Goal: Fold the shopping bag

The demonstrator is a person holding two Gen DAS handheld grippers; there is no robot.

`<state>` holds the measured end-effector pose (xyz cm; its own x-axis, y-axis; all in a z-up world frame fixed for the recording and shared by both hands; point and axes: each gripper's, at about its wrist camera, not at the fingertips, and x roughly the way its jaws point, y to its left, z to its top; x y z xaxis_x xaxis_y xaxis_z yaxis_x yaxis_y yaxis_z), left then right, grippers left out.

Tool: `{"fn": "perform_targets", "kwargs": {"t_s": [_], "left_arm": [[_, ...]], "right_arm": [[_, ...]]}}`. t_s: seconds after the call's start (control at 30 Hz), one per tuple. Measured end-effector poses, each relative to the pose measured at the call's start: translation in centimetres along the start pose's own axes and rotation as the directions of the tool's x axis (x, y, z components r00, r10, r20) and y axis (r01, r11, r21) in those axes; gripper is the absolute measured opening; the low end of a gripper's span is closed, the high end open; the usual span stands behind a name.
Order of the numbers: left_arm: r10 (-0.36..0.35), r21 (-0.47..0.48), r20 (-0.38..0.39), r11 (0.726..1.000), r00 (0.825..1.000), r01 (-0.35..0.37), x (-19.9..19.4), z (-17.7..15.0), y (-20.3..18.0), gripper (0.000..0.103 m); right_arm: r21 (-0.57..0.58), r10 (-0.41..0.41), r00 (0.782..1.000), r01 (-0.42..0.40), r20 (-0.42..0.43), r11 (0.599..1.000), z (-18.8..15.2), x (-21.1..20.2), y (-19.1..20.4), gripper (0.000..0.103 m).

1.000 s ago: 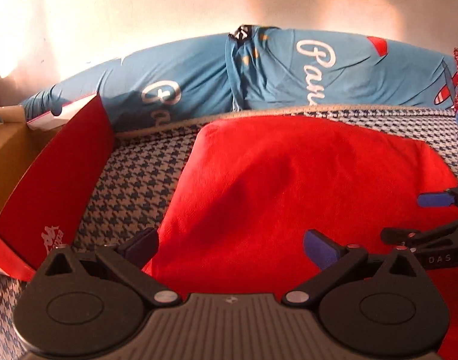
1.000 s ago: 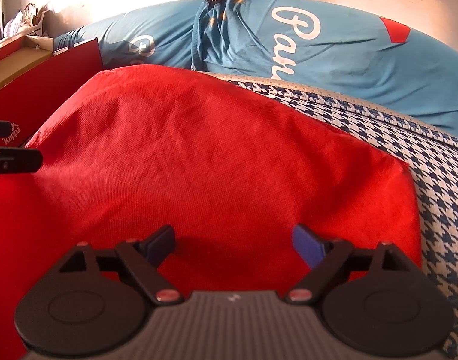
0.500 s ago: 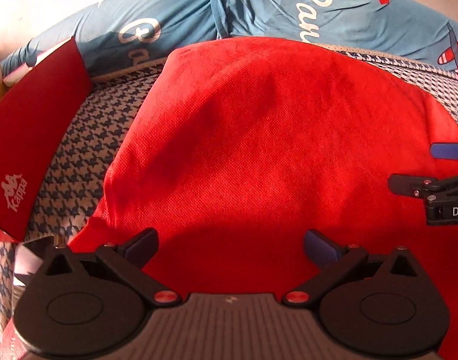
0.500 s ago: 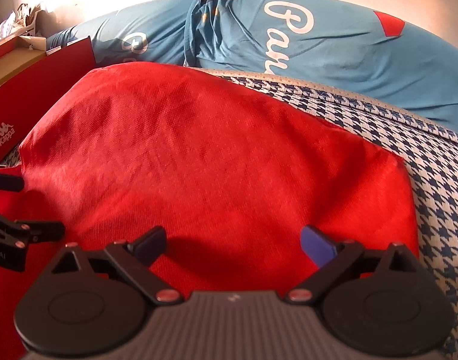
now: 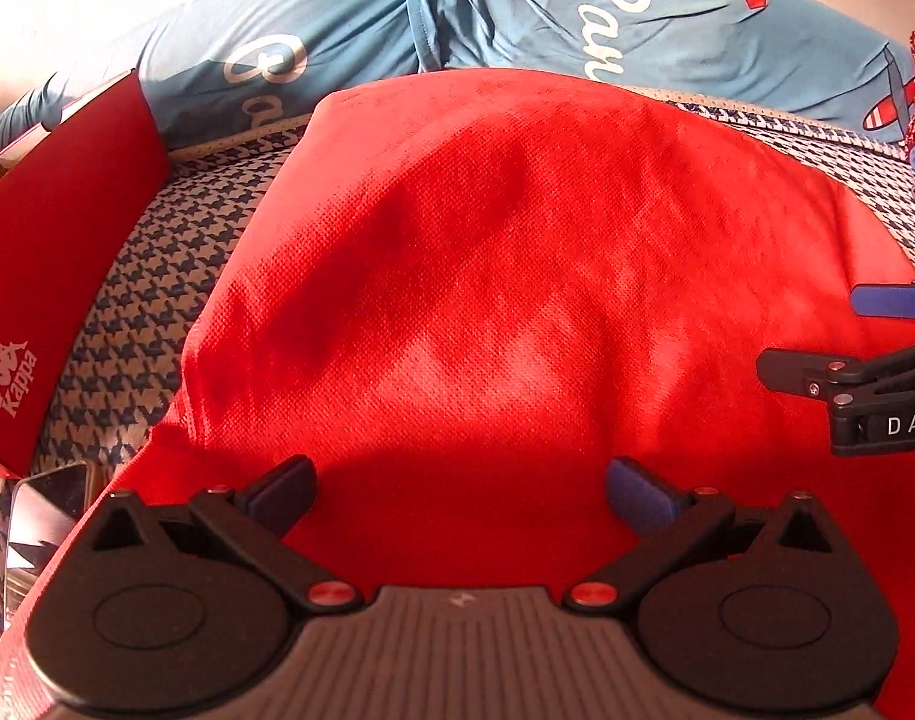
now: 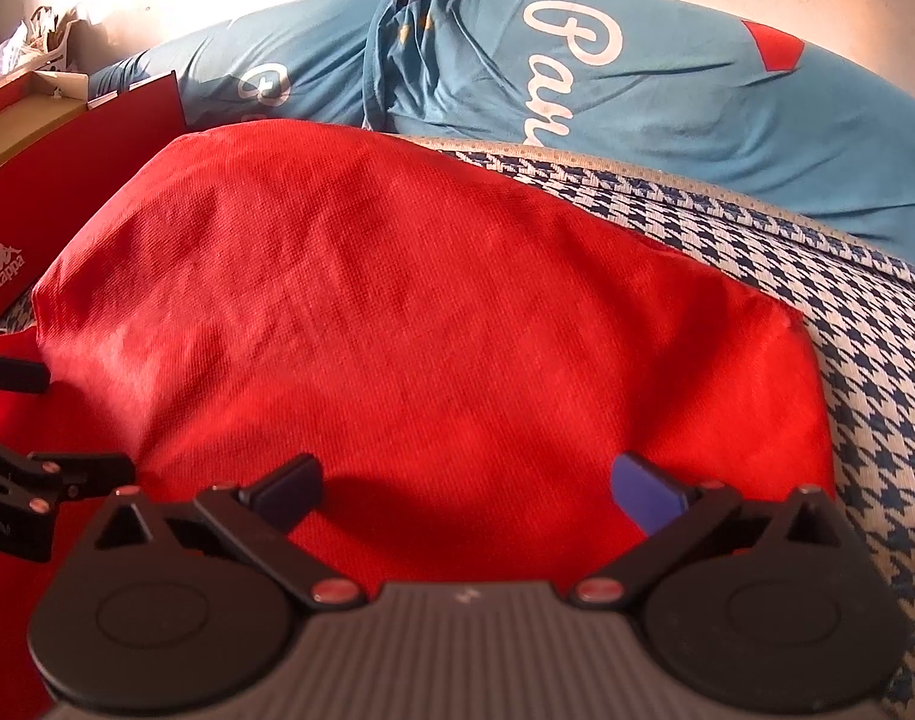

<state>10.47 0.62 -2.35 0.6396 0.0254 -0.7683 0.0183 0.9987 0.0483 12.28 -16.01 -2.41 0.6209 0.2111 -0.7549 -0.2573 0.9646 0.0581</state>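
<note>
A red non-woven shopping bag [image 5: 517, 276] [image 6: 397, 312] lies spread flat on a blue-and-white houndstooth bedcover. Over its near edge hangs my left gripper [image 5: 460, 489], open, with only bag cloth below its blue pads. My right gripper [image 6: 466, 486] is over the bag's near right part, its jaws still opening wide, nothing pinched between them. Each gripper shows at the side of the other's view: the right one [image 5: 865, 348] at the right edge, the left one [image 6: 43, 456] at the left edge.
A red Kappa shoebox [image 5: 49, 276] [image 6: 67, 180] stands open at the left of the bag. Blue pillows with white lettering [image 5: 517, 30] [image 6: 577, 78] lie along the wall behind. The houndstooth cover [image 6: 877, 360] is bare to the right. A shiny flat object [image 5: 43, 516] lies at the bag's near-left corner.
My left gripper has sunk and tipped down toward the bag, so the bag fills more of its view. The right gripper's jaws have spread wider; that hand has stayed in place.
</note>
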Motion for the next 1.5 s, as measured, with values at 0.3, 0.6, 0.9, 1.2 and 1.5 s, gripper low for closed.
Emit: {"fn": "perform_targets", "kwargs": {"t_s": [0.3, 0.6, 0.9, 1.2, 1.5], "left_arm": [[0.001, -0.001, 0.002, 1.0, 1.0, -0.001, 0.0, 0.0, 0.0, 0.103], [-0.001, -0.001, 0.006, 1.0, 1.0, 0.001, 0.0, 0.0, -0.1, 0.103], [-0.013, 0.004, 0.008, 1.0, 1.0, 0.013, -0.2, -0.1, -0.3, 0.103], [-0.022, 0.003, 0.009, 1.0, 1.0, 0.022, -0.3, 0.0, -0.6, 0.103], [-0.025, 0.003, 0.012, 1.0, 1.0, 0.025, -0.3, 0.0, -0.7, 0.103]], "right_arm": [[0.016, -0.023, 0.999, 0.022, 0.031, 1.0, -0.1, 0.3, 0.2, 0.103], [0.019, -0.035, 0.999, 0.034, 0.038, 0.999, -0.2, 0.4, 0.2, 0.103], [0.003, -0.032, 0.999, 0.032, 0.014, 0.999, 0.2, 0.5, -0.2, 0.103], [0.016, -0.049, 0.998, 0.049, 0.043, 0.999, -0.1, 0.2, -0.6, 0.071], [0.029, -0.057, 0.997, 0.055, 0.056, 0.998, -0.2, 0.2, -1.0, 0.056]]}}
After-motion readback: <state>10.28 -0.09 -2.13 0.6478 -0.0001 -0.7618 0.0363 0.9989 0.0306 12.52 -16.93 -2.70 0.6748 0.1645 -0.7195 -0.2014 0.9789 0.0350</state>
